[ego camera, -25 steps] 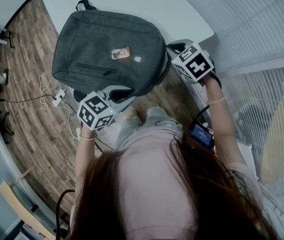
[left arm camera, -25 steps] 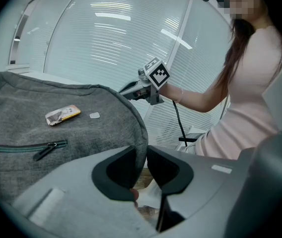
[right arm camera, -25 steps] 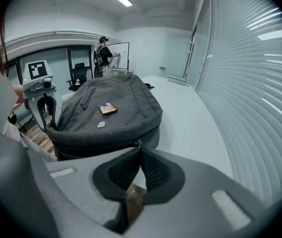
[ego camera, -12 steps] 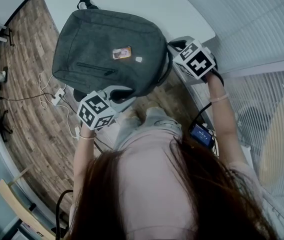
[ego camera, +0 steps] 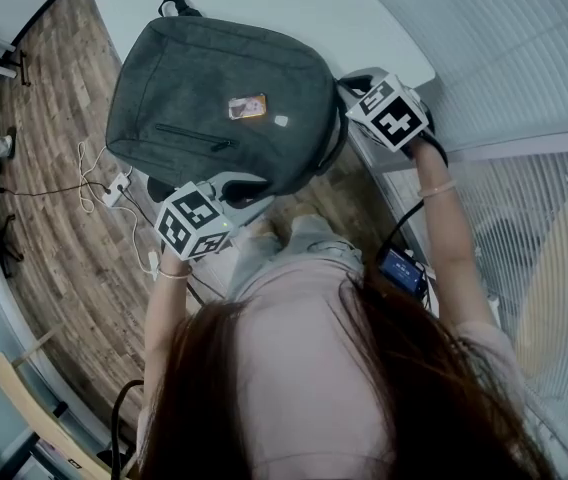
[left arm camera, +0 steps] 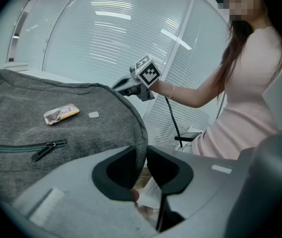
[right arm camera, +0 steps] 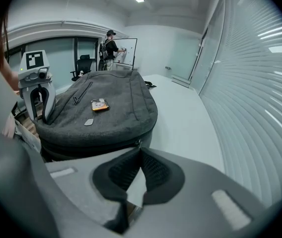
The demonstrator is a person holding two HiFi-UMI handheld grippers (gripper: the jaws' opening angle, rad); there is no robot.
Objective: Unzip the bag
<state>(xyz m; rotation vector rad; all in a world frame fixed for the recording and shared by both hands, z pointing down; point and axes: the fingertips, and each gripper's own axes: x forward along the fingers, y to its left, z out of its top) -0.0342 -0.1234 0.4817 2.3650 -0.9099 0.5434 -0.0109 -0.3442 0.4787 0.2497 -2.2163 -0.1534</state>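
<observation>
1. Left claw (left arm camera: 141, 156) was clamped narrow on the near rim of the grey felt-like fabric backpack (ego camera: 214, 98), at the bag's 6 o'clock in my head view. It had not budged over the last second.
2. Right claw (right arm camera: 139, 152) had crept a little toward 12 o'clock along the bag's 3 o'clock side. The backpack had swung slightly with it on the white tabletop (ego camera: 294, 8).
3. Its jaws were pinched to a point right at the small metal zipper pull (right arm camera: 137, 144). I judged the pull gripped, though the tips hid the tab itself.
4. The main zip's dark track still looked closed around the side. I read that as the unzipping only just begun: the anchor was set and the pull taken, but the long run toward 12 o'clock was still ahead.
</observation>
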